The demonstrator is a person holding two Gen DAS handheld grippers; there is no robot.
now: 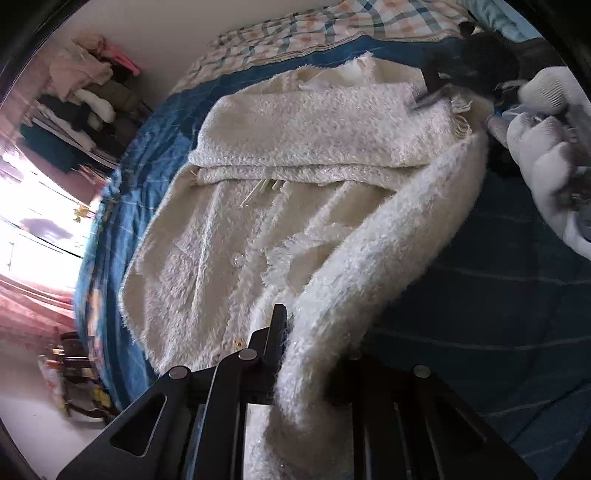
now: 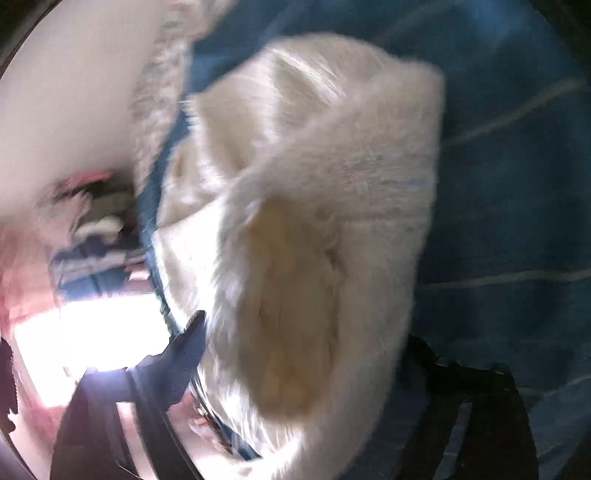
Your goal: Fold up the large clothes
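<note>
A fluffy cream-white cardigan (image 1: 258, 206) lies on a blue quilt (image 1: 498, 314), with one sleeve folded across its upper part. My left gripper (image 1: 310, 362) is shut on the other sleeve (image 1: 369, 266), which rises from the jaws toward the shoulder. My right gripper (image 1: 436, 98) shows at the top right of the left wrist view, pinching the garment's shoulder edge, with a white-gloved hand (image 1: 546, 147) behind it. In the blurred right wrist view, my right gripper (image 2: 306, 350) holds a bunch of the cream fabric (image 2: 325, 184) between its fingers.
A plaid sheet (image 1: 332, 33) lies at the far end of the bed. Clothes are piled on a rack (image 1: 85, 103) at the left by a bright window (image 1: 33, 221). The bed's edge (image 1: 92, 295) drops to the floor at the left.
</note>
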